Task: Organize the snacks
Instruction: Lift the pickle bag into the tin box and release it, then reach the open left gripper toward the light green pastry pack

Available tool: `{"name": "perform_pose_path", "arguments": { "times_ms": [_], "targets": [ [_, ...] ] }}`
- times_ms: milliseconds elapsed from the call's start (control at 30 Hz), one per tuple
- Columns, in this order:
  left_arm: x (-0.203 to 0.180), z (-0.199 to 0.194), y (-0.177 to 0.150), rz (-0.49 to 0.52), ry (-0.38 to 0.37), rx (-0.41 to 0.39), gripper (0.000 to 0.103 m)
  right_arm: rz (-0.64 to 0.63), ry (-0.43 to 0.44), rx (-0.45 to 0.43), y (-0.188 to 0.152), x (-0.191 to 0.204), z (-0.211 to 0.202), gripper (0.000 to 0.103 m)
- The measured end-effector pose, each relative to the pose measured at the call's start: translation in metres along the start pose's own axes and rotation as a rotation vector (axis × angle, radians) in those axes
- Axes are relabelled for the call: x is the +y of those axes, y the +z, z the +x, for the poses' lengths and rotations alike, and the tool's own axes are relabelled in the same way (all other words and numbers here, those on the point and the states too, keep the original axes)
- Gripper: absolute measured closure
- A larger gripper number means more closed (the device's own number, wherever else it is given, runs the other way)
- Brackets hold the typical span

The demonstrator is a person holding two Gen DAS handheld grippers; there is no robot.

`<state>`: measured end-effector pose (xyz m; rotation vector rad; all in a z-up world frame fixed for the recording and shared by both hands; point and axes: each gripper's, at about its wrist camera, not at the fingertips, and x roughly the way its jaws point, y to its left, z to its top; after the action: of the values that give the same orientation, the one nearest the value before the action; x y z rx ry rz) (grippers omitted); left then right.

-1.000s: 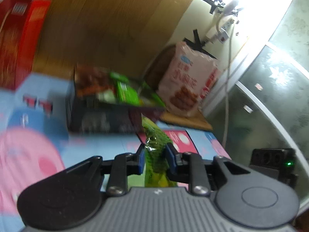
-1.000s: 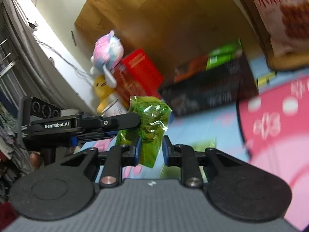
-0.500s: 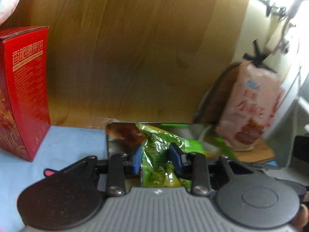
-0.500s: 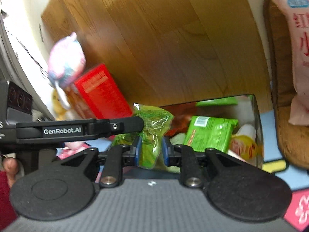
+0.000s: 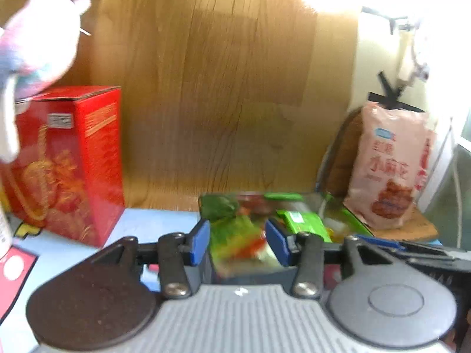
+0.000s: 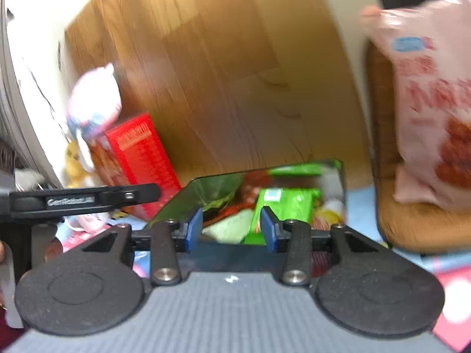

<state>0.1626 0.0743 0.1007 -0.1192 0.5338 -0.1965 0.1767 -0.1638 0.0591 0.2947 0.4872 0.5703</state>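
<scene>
Facing a wood-grain panel, both grippers stand with jaws spread apart and nothing held between them. Left gripper: its blue fingertips frame the near edge of a dark open box that holds the snacks. Inside this box lie a green packet with a white label, a darker green packet toward the far left corner, and a green-and-red packet seen directly between the open jaws; motion blur makes it uncertain whether that last packet is resting or in mid-fall. Right gripper: likewise open, aimed at the same box from its right side, with the labelled green packet just beyond its right fingertip. The left gripper's body shows at the left edge of the right wrist view, beside the box.

Surroundings: a red carton stands upright to the left of the box on a blue patterned mat, with a pink plush toy above it. A large pink snack bag leans upright on a wooden chair to the right of the box, apart from it.
</scene>
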Motion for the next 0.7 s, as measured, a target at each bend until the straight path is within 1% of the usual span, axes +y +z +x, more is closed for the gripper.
{"name": "perform_pose_path", "arguments": {
  "times_ms": [100,133,200,300,333,400,467,500,533,567,600,667,700],
  "targets": [
    [-0.007,-0.024,-0.030,0.018,-0.006,0.036,0.057,0.055,0.015,0.013,-0.026,-0.007,-0.032,0.054],
    [-0.011,-0.028,-0.041,0.019,-0.012,0.060,0.057,0.075,0.022,0.030,-0.038,-0.010,-0.040,0.050],
    [-0.016,-0.030,-0.063,0.007,-0.037,0.116,0.055,0.114,0.025,0.067,-0.057,-0.011,-0.047,0.050],
    [-0.019,-0.023,-0.091,-0.053,-0.081,0.212,0.054,0.196,0.020,0.112,-0.081,-0.016,-0.052,0.050],
    [-0.018,-0.019,-0.098,-0.091,-0.106,0.251,0.054,0.238,0.026,0.125,-0.087,-0.019,-0.053,0.050],
    [-0.017,-0.013,-0.108,-0.142,-0.148,0.294,0.053,0.304,0.056,0.142,-0.094,-0.021,-0.051,0.050],
    [-0.019,-0.018,-0.115,-0.162,-0.151,0.275,0.054,0.335,0.081,0.141,-0.098,-0.019,-0.054,0.051],
    [-0.020,-0.019,-0.115,-0.169,-0.161,0.280,0.062,0.353,0.099,0.151,-0.100,-0.018,-0.055,0.053],
    [-0.019,-0.022,-0.118,-0.185,-0.187,0.288,0.066,0.374,0.124,0.172,-0.100,-0.015,-0.055,0.060],
    [-0.019,-0.024,-0.121,-0.208,-0.229,0.304,0.071,0.399,0.151,0.187,-0.103,-0.012,-0.056,0.062],
    [-0.019,-0.027,-0.124,-0.213,-0.236,0.308,0.071,0.393,0.152,0.184,-0.107,-0.007,-0.060,0.063],
    [-0.024,-0.036,-0.132,-0.184,-0.220,0.306,0.077,0.334,0.139,0.182,-0.113,0.006,-0.066,0.063],
    [-0.026,-0.042,-0.136,-0.169,-0.216,0.289,0.077,0.323,0.143,0.184,-0.116,0.010,-0.070,0.063]
  ]
}}
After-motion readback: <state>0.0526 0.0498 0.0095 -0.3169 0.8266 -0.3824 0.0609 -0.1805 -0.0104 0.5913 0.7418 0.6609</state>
